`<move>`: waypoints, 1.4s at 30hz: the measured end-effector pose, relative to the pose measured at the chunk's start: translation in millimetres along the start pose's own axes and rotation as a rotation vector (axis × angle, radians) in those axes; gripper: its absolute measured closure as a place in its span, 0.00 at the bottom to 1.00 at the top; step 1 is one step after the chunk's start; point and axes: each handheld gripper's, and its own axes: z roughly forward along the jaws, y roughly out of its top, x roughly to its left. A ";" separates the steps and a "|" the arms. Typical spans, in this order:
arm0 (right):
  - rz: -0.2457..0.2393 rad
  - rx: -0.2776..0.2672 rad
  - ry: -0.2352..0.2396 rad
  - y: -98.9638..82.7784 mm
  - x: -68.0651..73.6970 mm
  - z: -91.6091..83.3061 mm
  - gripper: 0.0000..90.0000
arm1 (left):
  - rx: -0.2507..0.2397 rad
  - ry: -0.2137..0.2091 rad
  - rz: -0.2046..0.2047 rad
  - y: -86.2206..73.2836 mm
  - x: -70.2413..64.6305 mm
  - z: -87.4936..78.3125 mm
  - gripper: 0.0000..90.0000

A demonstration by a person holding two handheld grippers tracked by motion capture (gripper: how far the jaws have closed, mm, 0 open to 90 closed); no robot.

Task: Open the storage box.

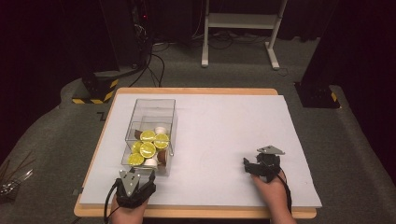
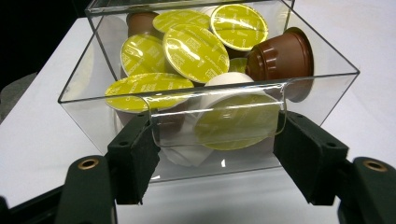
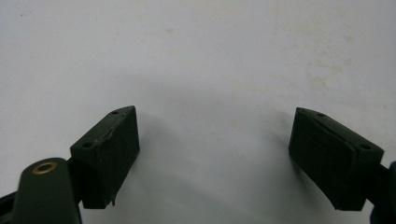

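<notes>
Clear box (image 1: 150, 136) of coffee capsules (image 2: 195, 51) sitting left on white mat (image 1: 224, 130), just beyond left gripper (image 1: 136, 176); jaws gaping, flanking its handle tab (image 2: 215, 116). Right gripper (image 1: 256, 164) resting well right, gaping, empty.

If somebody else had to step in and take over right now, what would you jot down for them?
Left gripper: its fingers sit on either side of a clear tab on the near wall of the clear box; whether they press on it I cannot tell.
Right gripper: open, nothing between its fingers, above bare white table, well to the right of the box.
The box stands on the left half of the table, holding coffee capsules with yellow-green foil lids plus some brown and white ones.
Done: left gripper lined up at the tab.
Left: probably pulling or moving the box.
</notes>
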 end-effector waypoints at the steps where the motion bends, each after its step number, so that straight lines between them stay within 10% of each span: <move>1: 0.000 0.001 0.001 0.0 0.0 -0.1 0.18 | 0.002 -0.001 0.008 -0.2 0.4 -0.2 0.36; 26: 0.000 0.001 0.002 0.0 0.0 -0.1 0.18 | -0.041 -0.089 -0.072 25.1 22.0 -14.6 0.36; 42: 0.001 0.001 0.002 0.0 -0.2 -0.1 0.18 | -0.063 -0.088 -0.032 55.4 48.4 10.3 0.40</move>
